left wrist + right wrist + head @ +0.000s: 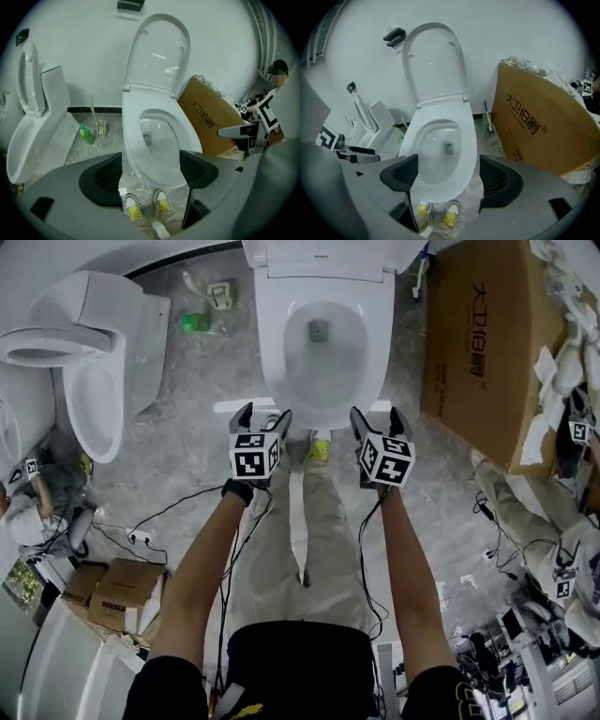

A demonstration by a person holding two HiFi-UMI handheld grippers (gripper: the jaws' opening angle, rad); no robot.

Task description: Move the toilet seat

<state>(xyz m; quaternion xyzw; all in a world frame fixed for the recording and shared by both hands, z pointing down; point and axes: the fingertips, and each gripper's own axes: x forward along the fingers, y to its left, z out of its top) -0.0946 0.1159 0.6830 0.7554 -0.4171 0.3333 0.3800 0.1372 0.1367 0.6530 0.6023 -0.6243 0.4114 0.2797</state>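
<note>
The toilet seat [270, 343] appears to lie flat on the bowl, its long axis running near to far, with the lid [157, 51] upright behind. Its front edge lies just beyond both grippers: the left gripper [262, 414] and right gripper [378, 416] are equally near, jaws wide and empty.

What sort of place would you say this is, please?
Probably a staged test space, not a home bathroom: a toilet with its lid up, a second toilet close beside it, and a big cardboard box on the floor.
</note>
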